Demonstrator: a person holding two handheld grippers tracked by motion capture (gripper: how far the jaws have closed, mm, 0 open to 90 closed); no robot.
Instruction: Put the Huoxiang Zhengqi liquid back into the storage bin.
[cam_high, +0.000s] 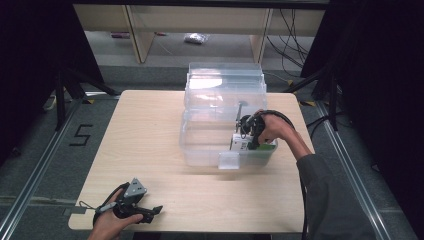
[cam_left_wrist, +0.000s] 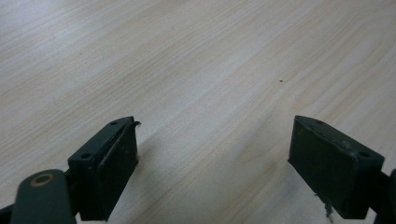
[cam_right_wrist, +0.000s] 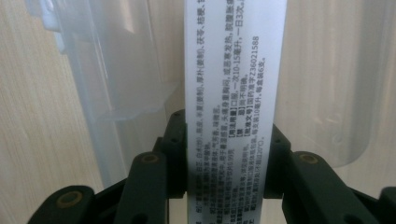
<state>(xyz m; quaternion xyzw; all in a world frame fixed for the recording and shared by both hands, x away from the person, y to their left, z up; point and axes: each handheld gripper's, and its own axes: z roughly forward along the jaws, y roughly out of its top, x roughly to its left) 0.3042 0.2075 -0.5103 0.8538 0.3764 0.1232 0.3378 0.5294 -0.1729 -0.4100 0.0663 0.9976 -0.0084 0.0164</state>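
Note:
A white and green printed carton (cam_high: 246, 144) is inside the clear plastic box (cam_high: 200, 145) at its front right. My right gripper (cam_high: 248, 135) reaches down into the box and is shut on the carton. In the right gripper view the white carton (cam_right_wrist: 233, 93) with small black print runs up between the two black pads (cam_right_wrist: 176, 154), which press on its sides. My left gripper (cam_high: 150, 212) lies low near the table's front left edge in a hand, pointing right. Its jaws stand wide apart over bare wood, and nothing is between the fingers (cam_left_wrist: 112, 163) of that gripper (cam_left_wrist: 212, 163).
The clear box's lid (cam_high: 225, 82) stands open behind it at the far side of the wooden table (cam_high: 150, 130). A latch tab (cam_high: 229, 160) hangs at the box's front wall. Black cables trail from both grippers. Beyond the table are floor and shelving.

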